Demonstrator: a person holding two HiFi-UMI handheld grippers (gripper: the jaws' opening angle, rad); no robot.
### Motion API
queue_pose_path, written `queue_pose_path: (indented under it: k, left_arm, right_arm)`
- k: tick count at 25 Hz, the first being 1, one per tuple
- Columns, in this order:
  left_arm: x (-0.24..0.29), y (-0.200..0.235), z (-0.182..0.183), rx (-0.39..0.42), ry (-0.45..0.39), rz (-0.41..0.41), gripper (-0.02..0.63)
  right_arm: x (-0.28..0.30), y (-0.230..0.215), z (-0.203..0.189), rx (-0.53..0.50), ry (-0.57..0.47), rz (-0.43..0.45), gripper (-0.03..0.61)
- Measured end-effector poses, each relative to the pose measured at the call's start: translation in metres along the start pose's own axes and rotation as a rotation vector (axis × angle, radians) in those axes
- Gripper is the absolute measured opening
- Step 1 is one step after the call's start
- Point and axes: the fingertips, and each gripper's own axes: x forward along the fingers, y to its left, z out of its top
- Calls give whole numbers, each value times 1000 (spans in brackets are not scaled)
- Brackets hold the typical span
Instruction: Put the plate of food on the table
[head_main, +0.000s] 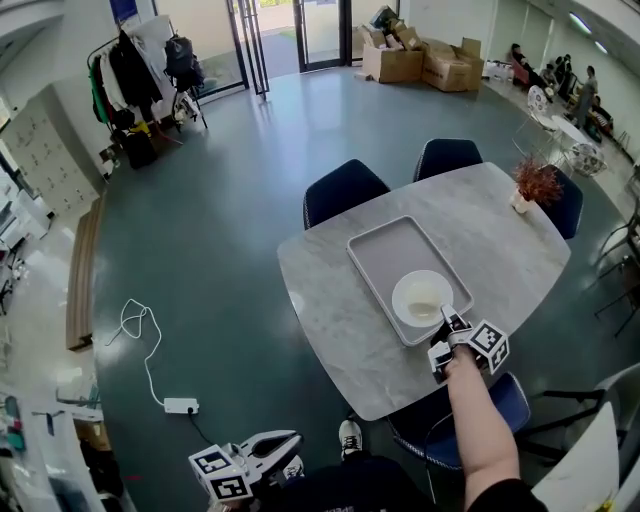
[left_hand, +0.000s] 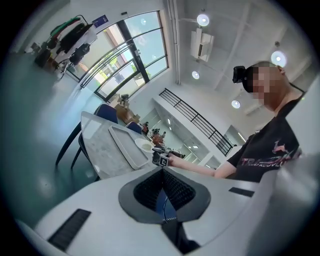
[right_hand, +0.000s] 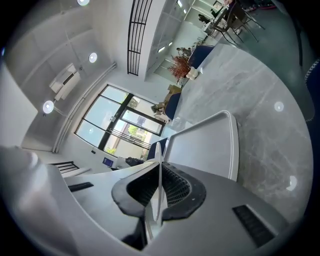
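Clamping the plate (head_main: 420, 296) rim at the tray (head_main: 385, 250) near edge: right gripper (head_main: 451, 323) jaws; left gripper (head_main: 292, 441) jaws closed, empty.

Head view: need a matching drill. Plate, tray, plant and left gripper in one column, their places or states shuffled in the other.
Things:
1. plate
2. tray
3. plant
4. left gripper

Places or states:
a. at the far right corner of the table
b. off the table, low by the person's body, jaws together on nothing
c. lies flat on the table top
d. at the tray's near end, rim pinched in the right gripper

Pairs: 1-d, 2-c, 3-a, 4-b
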Motion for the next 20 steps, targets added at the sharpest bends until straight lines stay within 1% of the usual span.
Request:
queue_pose_path:
  k: [4,9,14,20]
  left_arm:
    - [2,-5,-3,-6,-23,37,5]
    - [5,-5,-6,-9,-40,70,6]
    - [2,2,-13,-37,-47,103,6]
    - [2,6,-13,-53,-55,141,6]
  right_arm:
    - [30,-17,11,46,1,-29,21]
    - [59,-27,14,68,8,-56,20]
    - [88,-43,7,77,21,-106,20]
    - [115,-55,9,76,28,-145,20]
